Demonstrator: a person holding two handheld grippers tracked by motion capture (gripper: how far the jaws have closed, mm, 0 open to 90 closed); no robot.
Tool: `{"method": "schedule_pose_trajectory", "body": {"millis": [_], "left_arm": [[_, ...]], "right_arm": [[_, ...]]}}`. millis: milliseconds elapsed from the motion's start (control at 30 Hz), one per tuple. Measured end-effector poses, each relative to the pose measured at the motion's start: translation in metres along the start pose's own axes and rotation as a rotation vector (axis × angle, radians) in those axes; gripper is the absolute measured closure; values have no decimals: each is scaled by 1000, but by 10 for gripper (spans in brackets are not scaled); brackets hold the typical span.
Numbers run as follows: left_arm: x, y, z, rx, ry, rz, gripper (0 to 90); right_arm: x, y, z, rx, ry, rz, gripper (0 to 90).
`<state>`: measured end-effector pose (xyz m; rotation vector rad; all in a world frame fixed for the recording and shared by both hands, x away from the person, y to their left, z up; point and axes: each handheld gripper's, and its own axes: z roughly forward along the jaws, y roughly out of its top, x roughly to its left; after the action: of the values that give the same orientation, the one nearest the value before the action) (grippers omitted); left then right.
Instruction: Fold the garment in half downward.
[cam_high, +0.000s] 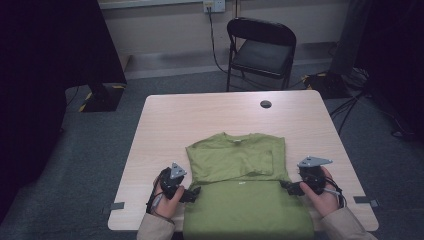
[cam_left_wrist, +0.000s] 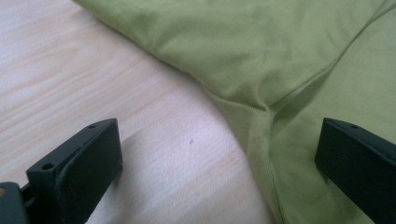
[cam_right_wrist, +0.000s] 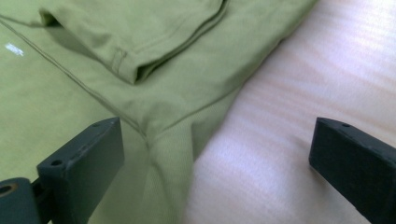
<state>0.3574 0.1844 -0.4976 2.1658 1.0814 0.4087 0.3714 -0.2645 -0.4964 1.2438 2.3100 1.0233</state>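
My left tongs (cam_high: 192, 194) and right tongs (cam_high: 287, 187) both stand wide open and hold nothing, each straddling a side edge of the green shirt (cam_high: 235, 160), which lies flat at the near middle of the surface (cam_high: 200, 112) with its sleeves folded in and its lower part hanging over the near edge. In my judgement the step in hand is gripping both side edges for a fold. To do it well, I should set each lower jaw under the hem, catch every layer, and close both together at matching height.
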Motion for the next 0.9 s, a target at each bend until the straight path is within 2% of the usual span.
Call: {"method": "schedule_pose_trajectory", "body": {"millis": [100, 200, 300, 367, 400, 533, 700, 800, 900], "left_arm": [[7, 4, -5, -23, 23, -3, 39], [17, 11, -9, -65, 35, -25, 22], [30, 24, -4, -93, 54, -61, 19], [36, 32, 3, -99, 32, -47, 25], [38, 34, 5, -105, 39, -43, 27], [49, 49, 17, -113, 37, -43, 29], [57, 60, 34, -109, 38, -34, 31], [60, 64, 43, -93, 58, -33, 36], [64, 64, 49, -81, 83, -44, 46]], "right_arm": [[-5, 7, -3, -19, -5, -23, 10], [-11, 17, -2, -41, -9, -39, 7], [-18, 28, 3, -58, -18, -45, 10], [-22, 38, 9, -71, -27, -39, 20], [-24, 42, 12, -82, -34, -38, 18], [-32, 58, 27, -105, -45, -36, 20], [-39, 70, 44, -97, -61, -30, 30], [-44, 73, 52, -97, -80, -20, 36], [-50, 73, 57, -104, -79, -10, 59]]}}
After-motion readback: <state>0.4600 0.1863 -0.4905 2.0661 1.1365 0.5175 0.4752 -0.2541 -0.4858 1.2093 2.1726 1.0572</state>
